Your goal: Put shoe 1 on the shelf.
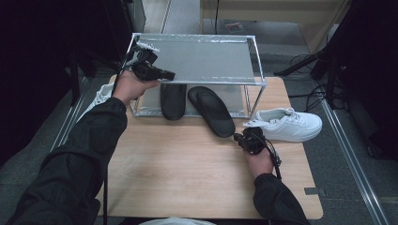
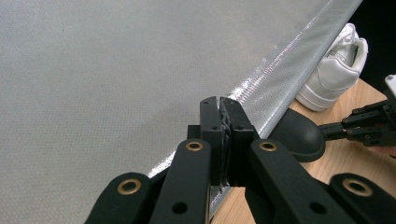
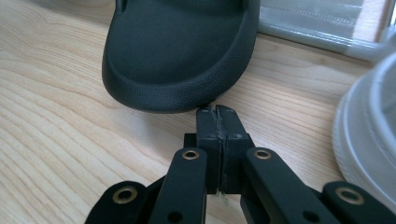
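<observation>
- Right gripper (image 1: 245,138) sits low on the wooden table (image 1: 178,159), tips just shy of the heel end of the black slide sandal (image 1: 212,111). Jaws pressed together, nothing between them; the right gripper view (image 3: 215,111) shows the tips nearly at the sandal's (image 3: 180,56) rounded sole edge. Touching or a hair apart: can't tell.
- Key relation: sandal lies dead ahead of the right jaws. Its long axis runs diagonally, toe end under the two-tier shoe rack (image 1: 202,58), heel end sticking out onto the table toward the gripper. My read: jaws must open before they can take the heel rim.
- Right hand is far nearer the sandal. Left gripper (image 1: 152,70) is held up at the rack's top shelf near its front left corner, jaws also closed and empty; in the left gripper view (image 2: 223,105) they hang over the shelf's grey surface (image 2: 93,93) near its front edge.
- Second black sandal (image 1: 172,101) lies under the rack, just left of the first one.
- White sneaker (image 1: 286,124) sits just right of the right gripper; tight side clearance.
- Hidden: both sandals' toe ends under the top shelf. Another white shoe (image 1: 101,96) left of the rack is mostly behind the left forearm.
</observation>
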`<state>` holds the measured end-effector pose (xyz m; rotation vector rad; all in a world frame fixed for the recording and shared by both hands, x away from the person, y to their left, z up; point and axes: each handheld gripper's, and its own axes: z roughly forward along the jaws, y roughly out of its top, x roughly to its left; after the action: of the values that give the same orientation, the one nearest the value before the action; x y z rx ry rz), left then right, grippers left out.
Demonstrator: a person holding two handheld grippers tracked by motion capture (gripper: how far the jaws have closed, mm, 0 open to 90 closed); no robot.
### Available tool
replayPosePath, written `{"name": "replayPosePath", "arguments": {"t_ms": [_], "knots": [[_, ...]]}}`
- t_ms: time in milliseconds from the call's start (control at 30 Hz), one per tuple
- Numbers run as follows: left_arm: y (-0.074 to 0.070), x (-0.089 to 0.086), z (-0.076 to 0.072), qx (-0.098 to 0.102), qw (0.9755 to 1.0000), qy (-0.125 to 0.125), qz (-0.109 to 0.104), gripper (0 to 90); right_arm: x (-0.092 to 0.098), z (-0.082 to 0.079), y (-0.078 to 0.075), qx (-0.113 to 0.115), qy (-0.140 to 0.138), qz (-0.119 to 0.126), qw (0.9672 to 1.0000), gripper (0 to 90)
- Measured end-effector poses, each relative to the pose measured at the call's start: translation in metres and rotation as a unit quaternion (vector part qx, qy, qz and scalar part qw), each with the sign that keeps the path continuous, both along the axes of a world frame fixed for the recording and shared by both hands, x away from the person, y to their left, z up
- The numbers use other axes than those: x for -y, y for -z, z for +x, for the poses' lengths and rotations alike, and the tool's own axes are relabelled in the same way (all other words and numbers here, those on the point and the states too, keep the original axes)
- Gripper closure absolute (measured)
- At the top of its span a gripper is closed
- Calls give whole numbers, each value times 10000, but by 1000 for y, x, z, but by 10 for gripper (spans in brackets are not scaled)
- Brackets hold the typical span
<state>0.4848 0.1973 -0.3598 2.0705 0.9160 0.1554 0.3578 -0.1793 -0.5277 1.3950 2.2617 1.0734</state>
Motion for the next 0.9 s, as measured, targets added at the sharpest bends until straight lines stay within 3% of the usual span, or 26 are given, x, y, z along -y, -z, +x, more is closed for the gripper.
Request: {"name": "replayPosePath", "arguments": {"t_ms": [100,233,900], "knots": [[0,0,0,12,10000,1,21,890,-6,3,-3,43,-27,26,10000,900],[0,0,0,-5,10000,4,-13,890,-14,9,-1,-78,-135,140,9998,900],[1,-1,1,-39,10000,-10,-49,890,-59,19,0,-296,-417,219,9985,900]]}}
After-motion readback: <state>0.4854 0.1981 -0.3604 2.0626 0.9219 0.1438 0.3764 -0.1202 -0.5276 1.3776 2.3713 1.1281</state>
